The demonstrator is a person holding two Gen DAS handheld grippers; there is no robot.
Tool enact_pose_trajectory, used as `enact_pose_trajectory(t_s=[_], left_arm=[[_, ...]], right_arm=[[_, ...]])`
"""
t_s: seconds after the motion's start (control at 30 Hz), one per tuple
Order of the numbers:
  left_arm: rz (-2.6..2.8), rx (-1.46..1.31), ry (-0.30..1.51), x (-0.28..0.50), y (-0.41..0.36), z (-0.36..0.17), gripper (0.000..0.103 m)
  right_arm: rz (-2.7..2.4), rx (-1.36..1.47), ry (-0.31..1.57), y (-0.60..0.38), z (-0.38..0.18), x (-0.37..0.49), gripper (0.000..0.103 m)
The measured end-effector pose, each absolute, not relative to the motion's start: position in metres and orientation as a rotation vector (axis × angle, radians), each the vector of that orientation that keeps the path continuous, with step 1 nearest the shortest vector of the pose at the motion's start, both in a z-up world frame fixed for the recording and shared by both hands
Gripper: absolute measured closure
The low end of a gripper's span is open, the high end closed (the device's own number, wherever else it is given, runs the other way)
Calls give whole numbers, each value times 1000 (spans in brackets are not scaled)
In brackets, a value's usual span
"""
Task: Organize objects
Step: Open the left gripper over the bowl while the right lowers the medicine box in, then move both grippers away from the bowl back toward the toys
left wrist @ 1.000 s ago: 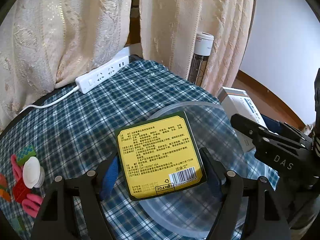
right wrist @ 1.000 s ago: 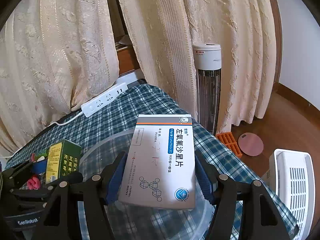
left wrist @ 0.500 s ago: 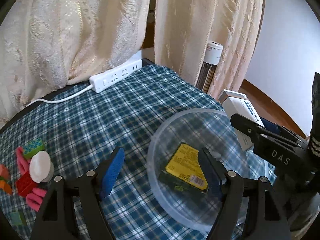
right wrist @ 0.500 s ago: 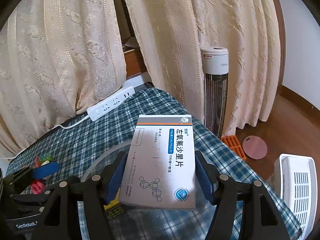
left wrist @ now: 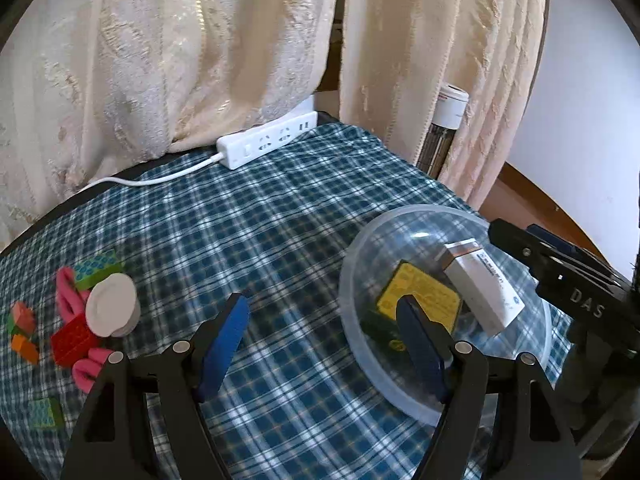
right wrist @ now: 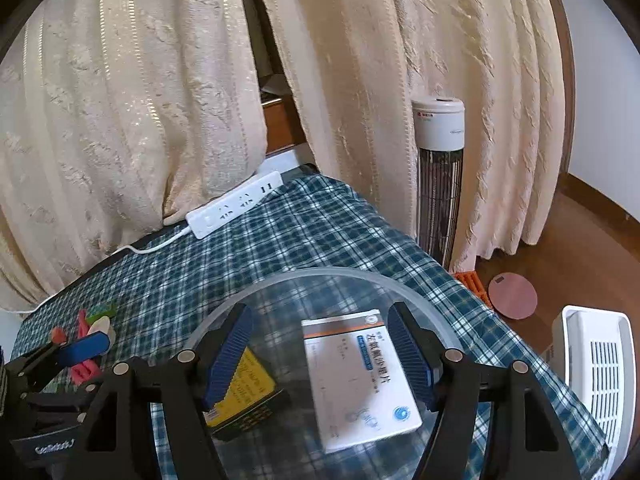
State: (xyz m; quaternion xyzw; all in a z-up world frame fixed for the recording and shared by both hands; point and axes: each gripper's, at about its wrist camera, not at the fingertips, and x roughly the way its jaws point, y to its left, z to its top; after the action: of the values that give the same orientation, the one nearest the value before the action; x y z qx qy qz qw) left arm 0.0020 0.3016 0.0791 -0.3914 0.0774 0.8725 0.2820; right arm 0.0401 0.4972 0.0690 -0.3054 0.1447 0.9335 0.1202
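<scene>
A clear plastic bowl [left wrist: 360,264] stands on the plaid tablecloth at the table's right end. A yellow box [left wrist: 424,296] lies in it, and a white medicine box [left wrist: 480,288] lies tilted beside it, blurred. Both boxes also show in the right wrist view, the yellow box [right wrist: 252,384] and the white box [right wrist: 360,376]. My left gripper [left wrist: 320,344] is open and empty, just left of the bowl. My right gripper [right wrist: 320,352] is open and empty above the bowl.
Toy bricks [left wrist: 72,340], pink pieces [left wrist: 86,368] and a white round lid [left wrist: 112,304] lie at the table's left. A white power strip [left wrist: 268,144] lies at the back edge under the curtains. A tower heater [right wrist: 440,176] and a white appliance [right wrist: 596,372] stand on the floor at right.
My left gripper opened and dropped the yellow box into the bowl, then pulled back left. My right gripper has just opened and released the white box into the bowl.
</scene>
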Motion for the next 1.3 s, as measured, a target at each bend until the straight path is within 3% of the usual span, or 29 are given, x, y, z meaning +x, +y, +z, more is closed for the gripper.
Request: enact_pose_trajectory(t_s=[0.53,1.3], left_arm=[[2453,-1041,163,-1,235,84,25],[2670,-1218,-42,-29,65,54,25]], right_arm=[[2826,-951,373,430,73,31,29],[2970,-1174,236,309,56,2,29]])
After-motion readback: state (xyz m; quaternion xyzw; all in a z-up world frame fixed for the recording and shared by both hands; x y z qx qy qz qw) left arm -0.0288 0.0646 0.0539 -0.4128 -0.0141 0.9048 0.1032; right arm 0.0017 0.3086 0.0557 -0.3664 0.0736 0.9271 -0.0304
